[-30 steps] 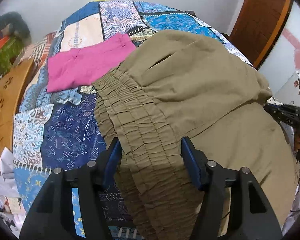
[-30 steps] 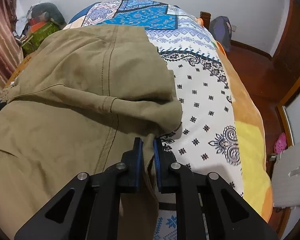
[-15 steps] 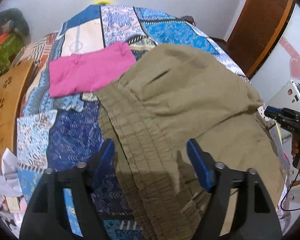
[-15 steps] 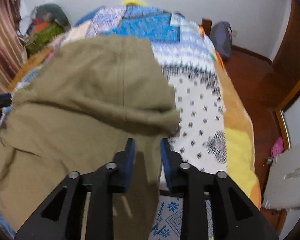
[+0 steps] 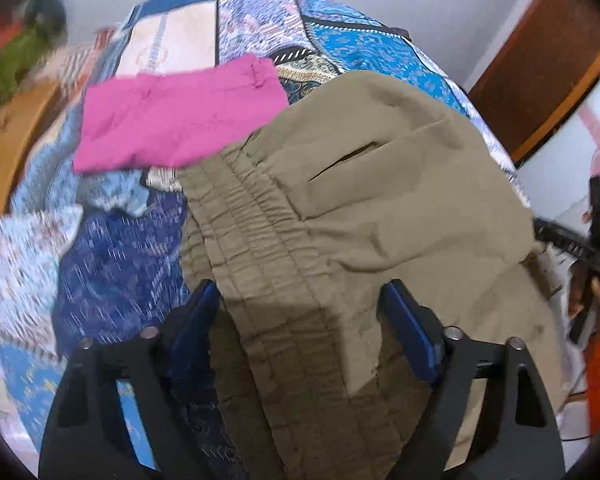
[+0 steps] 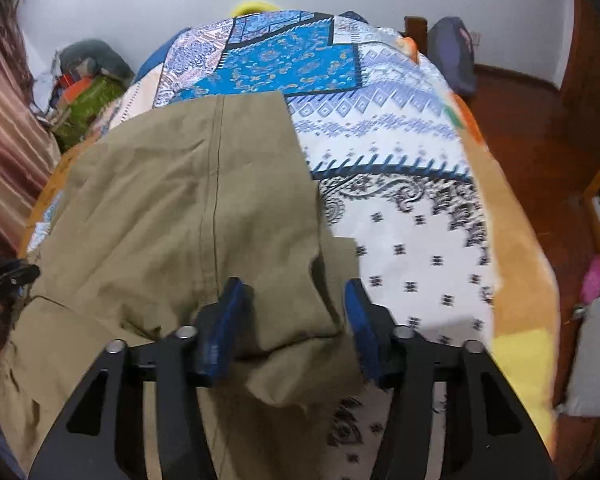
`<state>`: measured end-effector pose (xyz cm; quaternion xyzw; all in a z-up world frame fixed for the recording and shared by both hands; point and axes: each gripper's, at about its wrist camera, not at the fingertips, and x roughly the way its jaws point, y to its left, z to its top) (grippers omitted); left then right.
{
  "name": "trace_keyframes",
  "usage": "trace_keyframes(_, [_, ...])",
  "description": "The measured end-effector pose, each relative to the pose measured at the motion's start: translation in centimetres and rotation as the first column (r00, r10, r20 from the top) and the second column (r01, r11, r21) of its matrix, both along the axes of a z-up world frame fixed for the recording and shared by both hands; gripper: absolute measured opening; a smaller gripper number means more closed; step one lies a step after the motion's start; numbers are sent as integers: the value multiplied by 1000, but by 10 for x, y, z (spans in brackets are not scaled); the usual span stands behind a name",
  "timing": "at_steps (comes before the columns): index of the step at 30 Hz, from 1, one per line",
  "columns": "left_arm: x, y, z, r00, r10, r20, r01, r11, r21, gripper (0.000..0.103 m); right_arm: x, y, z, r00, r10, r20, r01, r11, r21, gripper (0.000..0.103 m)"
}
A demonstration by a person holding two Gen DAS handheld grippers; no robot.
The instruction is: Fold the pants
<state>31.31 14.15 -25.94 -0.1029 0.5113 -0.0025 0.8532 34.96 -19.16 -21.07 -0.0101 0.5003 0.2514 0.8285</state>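
Observation:
Olive-khaki pants [image 5: 372, 208] lie on the patchwork bedspread, folded over once. Their elastic waistband [image 5: 260, 240] runs toward my left gripper [image 5: 300, 300], which is open with its blue pads on either side of the band, above the cloth. In the right wrist view the leg end of the pants [image 6: 204, 216] lies folded, with a loose hem corner near the camera. My right gripper [image 6: 290, 300] is open over that corner, holding nothing.
A folded pink garment [image 5: 176, 120] lies beyond the waistband on the bedspread [image 5: 120, 264]. A wooden board [image 5: 8, 148] stands at the left bed edge. The bed's right side [image 6: 420, 240] drops to a wooden floor [image 6: 540, 136]. Bags are piled at the far left [image 6: 88, 92].
Both grippers opened and let go of the pants. The right one was shut on the hem a second ago; the fold now rests on the bed. Both pulled back slightly.

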Motion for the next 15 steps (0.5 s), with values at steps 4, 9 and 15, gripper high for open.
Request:
trace_keyframes(4, [2, -21, 11, 999, -29, 45, 20, 981, 193, 44, -10, 7, 1, 997, 41, 66, -34, 994, -99, 15])
trace_keyframes(9, [7, -17, 13, 999, -30, 43, 19, 970, 243, 43, -16, 10, -3, 990, 80, 120, -54, 977, -206, 13])
trace_keyframes(15, [6, 0, -1, 999, -1, 34, -6, 978, 210, 63, -17, 1, -9, 995, 33, 95, -15, 983, -180, 13])
